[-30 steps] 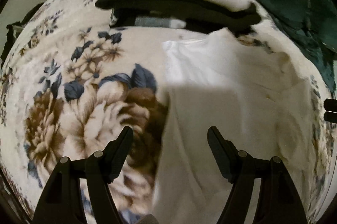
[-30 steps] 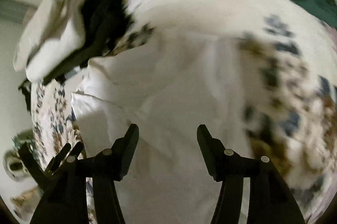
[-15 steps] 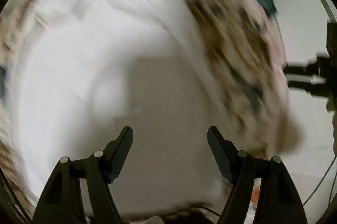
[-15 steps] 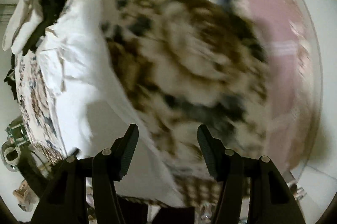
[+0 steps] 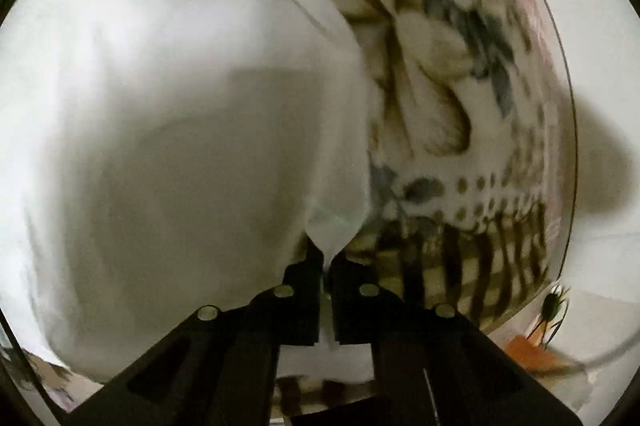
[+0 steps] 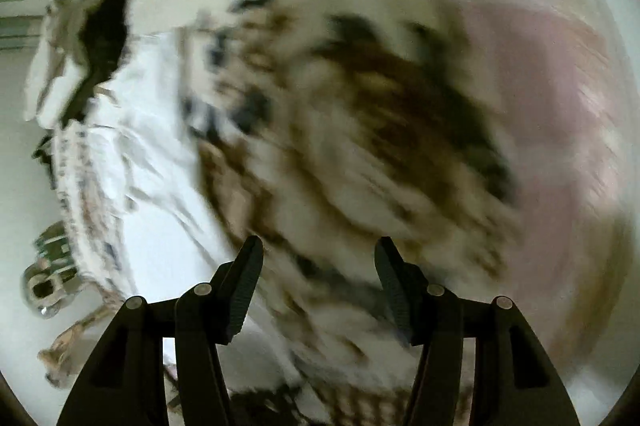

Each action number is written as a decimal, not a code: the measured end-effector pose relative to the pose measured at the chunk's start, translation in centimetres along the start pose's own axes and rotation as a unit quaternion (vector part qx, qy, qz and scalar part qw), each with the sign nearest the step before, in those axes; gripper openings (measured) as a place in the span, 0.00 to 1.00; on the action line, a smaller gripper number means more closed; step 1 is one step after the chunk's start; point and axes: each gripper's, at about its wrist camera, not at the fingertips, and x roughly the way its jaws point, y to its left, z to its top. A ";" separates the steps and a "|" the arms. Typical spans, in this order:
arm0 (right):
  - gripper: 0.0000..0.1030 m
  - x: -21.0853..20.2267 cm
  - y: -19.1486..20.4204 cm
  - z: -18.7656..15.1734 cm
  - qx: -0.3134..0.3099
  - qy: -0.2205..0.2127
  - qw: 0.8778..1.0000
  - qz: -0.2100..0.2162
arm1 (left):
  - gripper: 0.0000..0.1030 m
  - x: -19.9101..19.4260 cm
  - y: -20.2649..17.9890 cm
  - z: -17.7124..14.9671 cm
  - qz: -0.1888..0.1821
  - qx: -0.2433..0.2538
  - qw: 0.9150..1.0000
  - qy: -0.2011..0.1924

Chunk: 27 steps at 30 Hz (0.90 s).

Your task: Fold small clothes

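The left gripper [image 5: 326,258] is clamped on a corner of the white garment [image 5: 160,106], which fills the frame's left. The right gripper [image 6: 318,266] stands apart over the blurred, probably floral, blanket [image 6: 360,106].

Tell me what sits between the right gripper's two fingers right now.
Nothing is held there. In the right wrist view the right gripper stands open, and only the blurred floral blanket shows through the gap; the white garment lies off to the left.
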 end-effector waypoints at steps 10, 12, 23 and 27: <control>0.58 9.7 10.1 11.9 0.015 0.026 0.997 0.065 | 0.02 -7.4 6.2 -2.4 -0.025 -0.063 0.996 -0.062; 0.58 11.4 11.1 13.0 0.028 0.032 0.998 0.055 | 0.02 -8.5 7.0 -2.8 -0.030 -0.073 0.994 -0.071; 0.06 9.4 21.8 12.1 -0.061 -0.012 0.998 -0.023 | 0.02 -15.3 15.5 -4.8 -0.045 -0.160 0.979 -0.120; 0.06 8.4 28.3 11.5 -0.098 -0.020 0.994 -0.041 | 0.02 -17.3 19.4 -5.9 -0.042 -0.195 0.970 -0.137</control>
